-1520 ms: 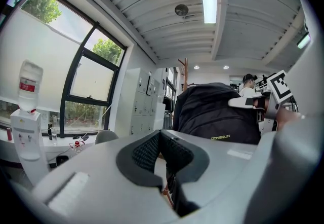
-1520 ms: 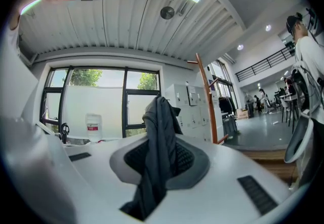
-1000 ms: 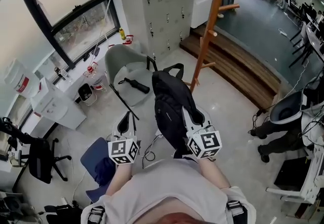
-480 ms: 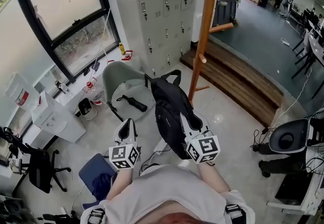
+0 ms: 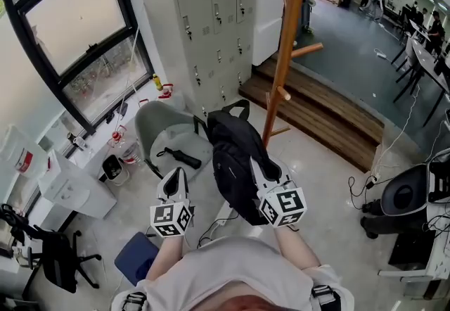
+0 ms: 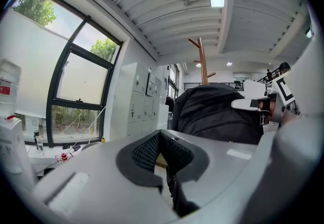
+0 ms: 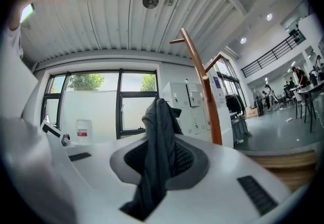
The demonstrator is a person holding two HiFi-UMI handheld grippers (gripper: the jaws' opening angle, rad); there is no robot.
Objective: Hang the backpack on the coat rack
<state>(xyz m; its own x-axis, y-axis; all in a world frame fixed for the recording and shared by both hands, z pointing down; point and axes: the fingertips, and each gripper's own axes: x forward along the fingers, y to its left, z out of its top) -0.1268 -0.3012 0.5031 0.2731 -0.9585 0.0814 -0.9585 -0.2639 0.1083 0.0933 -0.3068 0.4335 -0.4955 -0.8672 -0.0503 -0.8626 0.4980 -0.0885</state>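
Directly in front of the person, the black backpack (image 5: 235,162) hangs above the floor. Its dark strap (image 7: 157,137) is clamped between the jaws of the right gripper (image 5: 256,160). The left gripper (image 5: 176,177), alongside, has its jaws pressed together on nothing. The wooden coat rack (image 5: 285,56) stands just beyond the backpack, near grey lockers (image 5: 211,7).

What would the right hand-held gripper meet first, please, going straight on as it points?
Likely the coat rack pole, just right of its line; if it misses, the grey lockers behind. Depth is unclear.
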